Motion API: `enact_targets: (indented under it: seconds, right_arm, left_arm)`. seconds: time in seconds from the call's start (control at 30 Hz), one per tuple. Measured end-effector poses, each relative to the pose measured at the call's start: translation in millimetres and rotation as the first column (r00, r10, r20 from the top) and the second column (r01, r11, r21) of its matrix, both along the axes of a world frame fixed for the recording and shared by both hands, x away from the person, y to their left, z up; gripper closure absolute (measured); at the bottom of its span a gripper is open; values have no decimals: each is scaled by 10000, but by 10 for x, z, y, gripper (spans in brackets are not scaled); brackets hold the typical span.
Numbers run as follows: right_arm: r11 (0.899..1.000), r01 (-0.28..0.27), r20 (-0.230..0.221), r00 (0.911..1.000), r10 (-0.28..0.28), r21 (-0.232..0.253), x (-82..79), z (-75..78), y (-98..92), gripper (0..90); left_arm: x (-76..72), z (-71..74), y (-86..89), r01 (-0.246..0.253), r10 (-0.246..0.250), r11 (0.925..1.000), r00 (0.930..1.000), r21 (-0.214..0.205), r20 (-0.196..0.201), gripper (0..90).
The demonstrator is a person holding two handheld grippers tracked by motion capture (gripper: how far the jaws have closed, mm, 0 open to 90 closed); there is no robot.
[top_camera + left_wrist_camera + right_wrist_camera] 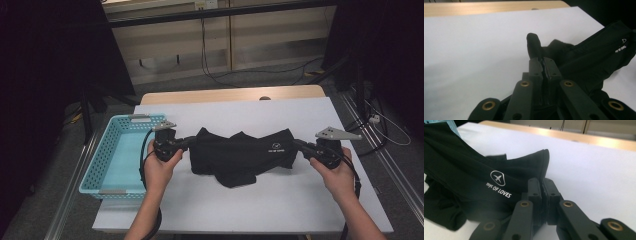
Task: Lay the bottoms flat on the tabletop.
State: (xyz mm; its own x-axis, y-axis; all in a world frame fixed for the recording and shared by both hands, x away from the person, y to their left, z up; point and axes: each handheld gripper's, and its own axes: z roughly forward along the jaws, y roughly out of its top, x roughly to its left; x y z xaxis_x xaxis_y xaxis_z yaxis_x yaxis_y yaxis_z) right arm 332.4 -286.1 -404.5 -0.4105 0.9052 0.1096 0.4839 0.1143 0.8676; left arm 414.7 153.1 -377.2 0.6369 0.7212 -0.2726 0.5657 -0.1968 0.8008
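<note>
Both claws, left (186,143) and right (298,144), clamped on cloth (240,155) ends mid-frame, pulling it flat for folding.

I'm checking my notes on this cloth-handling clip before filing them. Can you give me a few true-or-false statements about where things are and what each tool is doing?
1. The left tool is shut on the black garment. True.
2. The right tool hangs open above the table. False: it is shut on the garment's other end.
3. The garment lies inside the blue basket. False: it is over the white table, beside the basket.
4. The garment carries white print with a small plane logo. True.
5. The basket sits at the table's left side in the high view. True.
</note>
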Motion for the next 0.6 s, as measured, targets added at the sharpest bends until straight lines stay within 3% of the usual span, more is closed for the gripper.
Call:
enact_targets:
  seconds: [0.27, 0.6]
  right_arm:
    - [9999, 72, 434, 9990, -75, 75, 93, 246, -42, 862]
    - [10000, 77, 329, 9994, -76, -37, 174, 184, -77, 862]
  left_arm:
    - [97, 167, -6, -162, 167, 9994, 9997, -302, 159, 861]
    - [183, 150, -68, -225, 228, 9995, 9997, -218, 124, 861]
